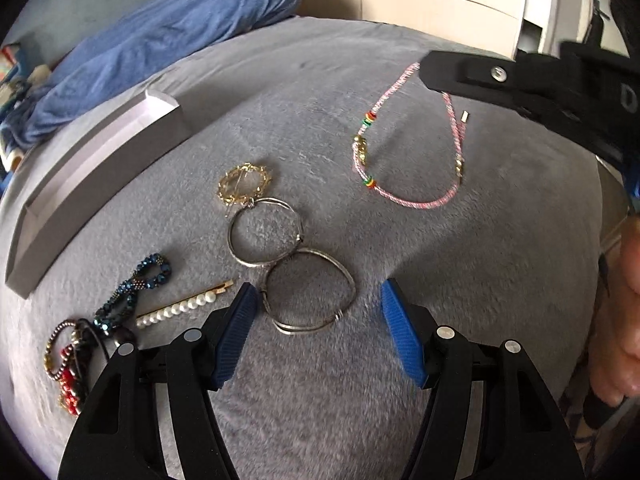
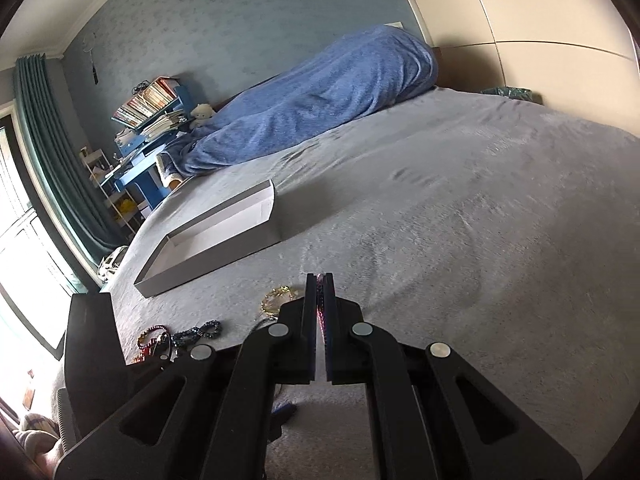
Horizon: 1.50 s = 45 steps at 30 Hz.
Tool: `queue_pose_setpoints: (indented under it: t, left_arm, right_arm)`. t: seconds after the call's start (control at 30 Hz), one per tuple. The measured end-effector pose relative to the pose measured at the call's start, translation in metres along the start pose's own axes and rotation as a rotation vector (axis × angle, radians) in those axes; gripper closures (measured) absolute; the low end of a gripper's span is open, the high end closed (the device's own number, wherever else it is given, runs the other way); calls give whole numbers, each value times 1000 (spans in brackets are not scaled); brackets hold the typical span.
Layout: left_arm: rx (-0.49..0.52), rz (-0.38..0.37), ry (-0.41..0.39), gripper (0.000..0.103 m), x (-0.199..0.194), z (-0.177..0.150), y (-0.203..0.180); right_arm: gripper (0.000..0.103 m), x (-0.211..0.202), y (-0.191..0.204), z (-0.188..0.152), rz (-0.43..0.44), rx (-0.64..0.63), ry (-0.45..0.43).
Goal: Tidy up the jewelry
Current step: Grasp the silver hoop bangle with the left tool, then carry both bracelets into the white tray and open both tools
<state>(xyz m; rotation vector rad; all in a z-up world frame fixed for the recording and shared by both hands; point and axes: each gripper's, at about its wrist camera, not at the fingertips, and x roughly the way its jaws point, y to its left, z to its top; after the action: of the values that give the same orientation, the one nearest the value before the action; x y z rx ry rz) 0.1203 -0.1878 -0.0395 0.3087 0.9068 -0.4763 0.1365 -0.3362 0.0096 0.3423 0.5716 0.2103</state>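
Observation:
My left gripper (image 1: 318,286) is open low over the grey blanket (image 1: 460,280), with its blue pads (image 1: 236,332) either side of a silver bangle (image 1: 304,328) without touching it. A second silver bangle (image 1: 231,236) lies just beyond, and a gold wreath-shaped piece (image 1: 244,182) sits past that. My right gripper (image 1: 426,70) (image 2: 320,278) is shut on a pink cord bracelet (image 1: 416,200) (image 2: 320,300) with coloured beads. The bracelet's loop hangs below the fingers; I cannot tell whether it touches the blanket.
A shallow grey box (image 1: 100,176) (image 2: 224,236) lies open at the left. Near it are a pearl hair pin (image 1: 180,308), a blue beaded bracelet (image 1: 136,288) and a heap of red and dark beads (image 1: 68,360). A blue cover (image 2: 320,100) is piled at the bed's head. A hand (image 1: 624,320) shows at right.

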Motion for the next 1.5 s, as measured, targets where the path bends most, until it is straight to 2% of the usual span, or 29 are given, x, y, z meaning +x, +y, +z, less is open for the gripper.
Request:
queue_pose_setpoints:
  t: [0.1,0.13,0.17,0.4,0.57,0.87,1.1,1.27,1.5]
  left_arm:
    - [-25,-9,-2,41,6,4,3]
    - [-26,-14,-9,50,6,4,3]
    - [-22,-22,-21,54,5,4,1]
    - [-58,-47,-113,54,-21,-6,10]
    - [-79,-48,-150,54,-46,-12,28]
    - [-187,-15,-205,54,-102,1,104]
    - [-190,36,-234,54,-123,23,144]
    - [-194,80,-237,54,-120,38,173]
    - [-327,88,-225,54,-92,45,233]
  right_arm:
    - [100,0,-2,0,1,7,-1]
    - [100,0,-3,0,4,10,-3]
    - [100,0,-3,0,5,10,-3]
    - [100,1,1,1,19,8,-2]
    - [100,0,9,5,35,-9,4]
    - [100,-1,46,30,116,-94,26]
    - [100,14,80,64,174,-180,62]
    - [100,44,97,88,190,-206,88]
    - [100,94,116,109,233,-180,127]
